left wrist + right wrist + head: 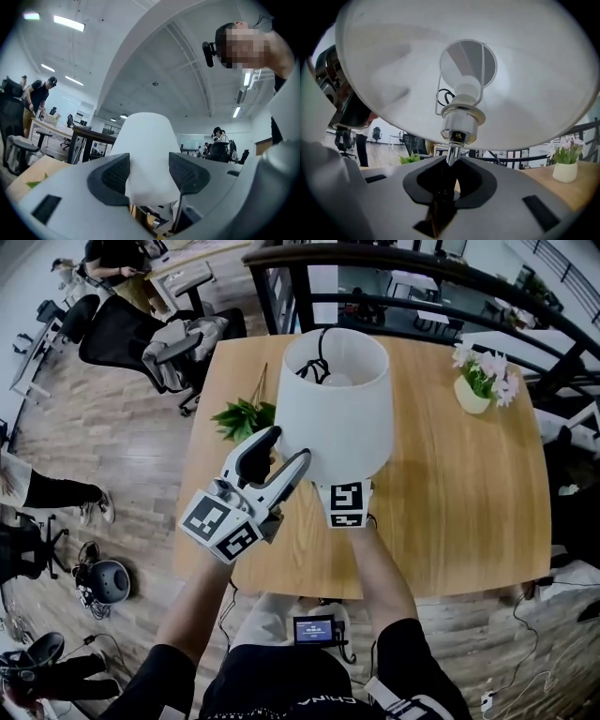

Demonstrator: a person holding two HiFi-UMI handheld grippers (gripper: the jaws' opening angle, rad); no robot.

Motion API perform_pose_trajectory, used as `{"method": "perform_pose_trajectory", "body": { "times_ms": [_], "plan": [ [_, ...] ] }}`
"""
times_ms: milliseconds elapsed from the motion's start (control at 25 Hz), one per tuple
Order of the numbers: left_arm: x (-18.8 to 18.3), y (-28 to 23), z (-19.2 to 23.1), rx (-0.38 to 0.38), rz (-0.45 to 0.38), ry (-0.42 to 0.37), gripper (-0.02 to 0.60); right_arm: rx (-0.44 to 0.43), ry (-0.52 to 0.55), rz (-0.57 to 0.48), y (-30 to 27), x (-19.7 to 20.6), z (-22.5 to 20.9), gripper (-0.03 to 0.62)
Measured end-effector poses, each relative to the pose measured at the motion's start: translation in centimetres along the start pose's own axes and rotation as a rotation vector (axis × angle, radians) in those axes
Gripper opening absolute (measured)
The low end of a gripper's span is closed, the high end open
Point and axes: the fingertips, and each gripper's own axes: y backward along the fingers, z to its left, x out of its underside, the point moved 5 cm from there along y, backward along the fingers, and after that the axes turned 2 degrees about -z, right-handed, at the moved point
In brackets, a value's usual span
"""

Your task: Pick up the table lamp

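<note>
In the head view, the table lamp [335, 409] is seen standing on the wooden bench [469, 521], its white shade [337, 432] open at the top. A leafy green plant [244, 416] lies just beside it, and a pot of pink flowers [483, 381] stands well apart. A black railing [422, 282] runs behind. The right gripper [349, 502] is tucked under the shade; the left gripper [284, 457] is held beside it. Print on the person's shirt is too small to be read.

In the left gripper view, the left gripper [149, 176] is released, with the shade [145, 150] framed beyond its parted jaws.

In the right gripper view, the right gripper [450, 180] is clenched on the lamp's thin stem [451, 157], below the chrome socket [461, 124].
</note>
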Motion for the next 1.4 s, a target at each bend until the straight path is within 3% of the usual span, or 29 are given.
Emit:
{"method": "perform_pose_trajectory", "body": {
  "times_ms": [160, 560, 1400],
  "plan": [
    [-0.2, -0.2, 1.0, 0.019, -0.038, 0.090, 0.268, 0.007, -0.001, 0.000, -0.3, -0.3, 0.1, 0.077],
    [-1.1, -0.3, 0.8, 0.030, -0.057, 0.076, 0.267, 0.002, -0.049, 0.032, 0.2, -1.1, 0.4, 0.072],
    [-8.8, 0.5, -4.0, 0.018, -0.136, 0.167, 0.267, 0.012, -0.054, 0.207, 5.7, -10.0, -0.1, 0.071]
  ]
}}
